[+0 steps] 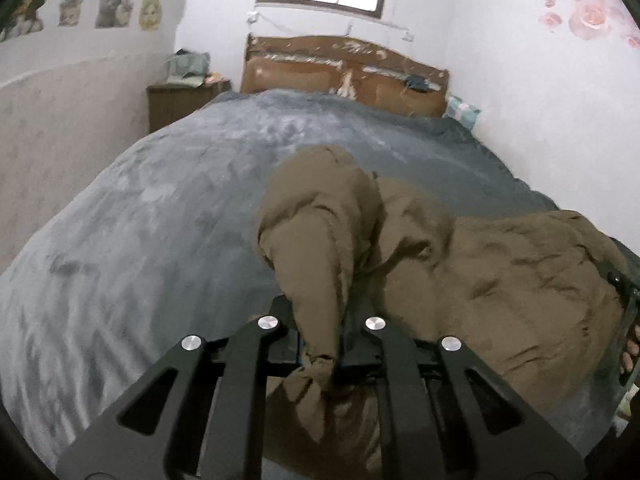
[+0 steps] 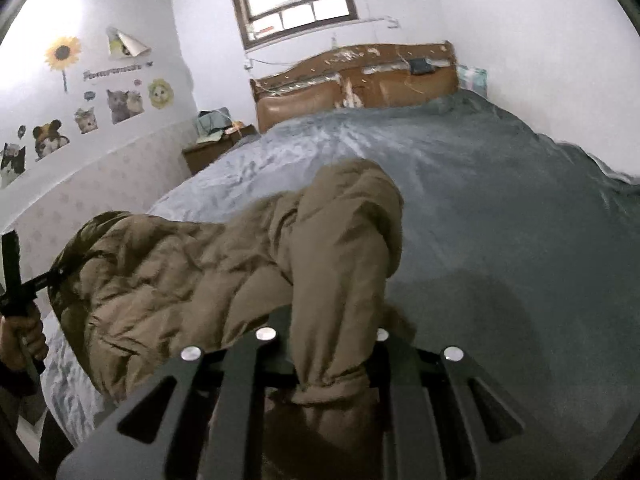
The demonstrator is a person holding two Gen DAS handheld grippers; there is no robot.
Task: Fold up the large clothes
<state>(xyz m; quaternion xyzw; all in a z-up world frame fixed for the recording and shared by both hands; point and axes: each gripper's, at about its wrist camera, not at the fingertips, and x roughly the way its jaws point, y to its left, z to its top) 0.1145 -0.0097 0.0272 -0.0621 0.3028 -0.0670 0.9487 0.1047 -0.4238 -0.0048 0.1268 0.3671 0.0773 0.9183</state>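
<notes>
Brown padded coat [image 1: 500, 280] bunched fabric pinched in left gripper [image 1: 322, 354] and in right gripper [image 2: 332, 376], both jaws clamped tight. Bulk raised over grey bedspread [image 1: 160, 208]; wooden headboard [image 1: 344, 72] beyond.

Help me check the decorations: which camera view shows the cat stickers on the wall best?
The right wrist view: the cat stickers sit well inside the picture and sharp, along with a sunflower sticker. The left wrist view shows them squeezed into its top left corner, partly cut off.

Left gripper [image 1: 320, 360] clamped tight on bunched cloth, tilted downward; right gripper [image 2: 332, 380] likewise pinched, tilted downward.
</notes>
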